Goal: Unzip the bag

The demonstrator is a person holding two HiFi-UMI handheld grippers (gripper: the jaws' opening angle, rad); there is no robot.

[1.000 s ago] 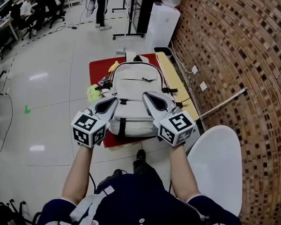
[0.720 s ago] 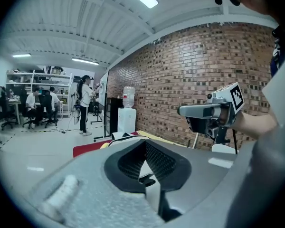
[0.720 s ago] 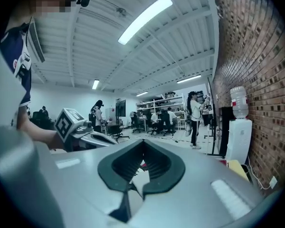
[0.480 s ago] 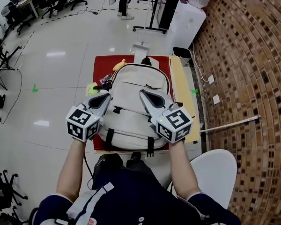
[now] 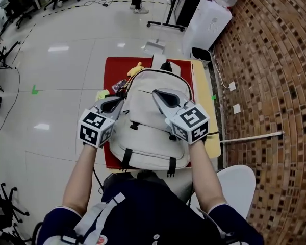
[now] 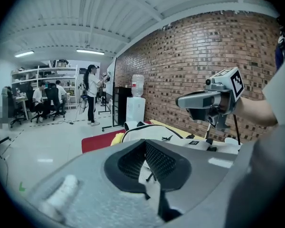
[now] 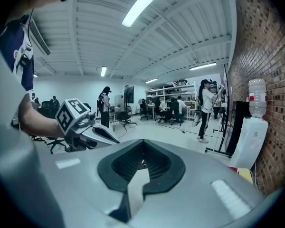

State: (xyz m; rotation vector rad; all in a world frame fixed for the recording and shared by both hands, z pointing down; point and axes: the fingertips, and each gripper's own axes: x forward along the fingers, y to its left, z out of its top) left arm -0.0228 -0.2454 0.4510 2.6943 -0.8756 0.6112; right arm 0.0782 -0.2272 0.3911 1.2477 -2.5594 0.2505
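A beige backpack [image 5: 152,124] lies flat on a red-topped table [image 5: 115,68], its top handle at the far end. In the left gripper view the backpack [image 6: 149,133] shows just past the jaws, with dark zip pulls on it. My left gripper [image 5: 117,102] hovers at the bag's left edge, jaws shut and empty. My right gripper [image 5: 159,94] is held above the bag's upper middle, also shut with nothing in it. From the left gripper [image 6: 145,145] I see the right gripper [image 6: 180,101] in the air. The right gripper [image 7: 142,148] looks out over the room past the left gripper [image 7: 115,139].
Yellow-green small items [image 5: 103,93] and a yellow toy [image 5: 137,68] lie left of the bag. A yellow board [image 5: 204,86] runs along the table's right side by the brick wall [image 5: 265,75]. A white water dispenser [image 5: 209,22] stands beyond; a white stool [image 5: 239,185] is at my right.
The head view has tilted, so the bag sits lower and closer. Both grippers stay shut; the right one now reaches further up the bag, the left is at its left edge.
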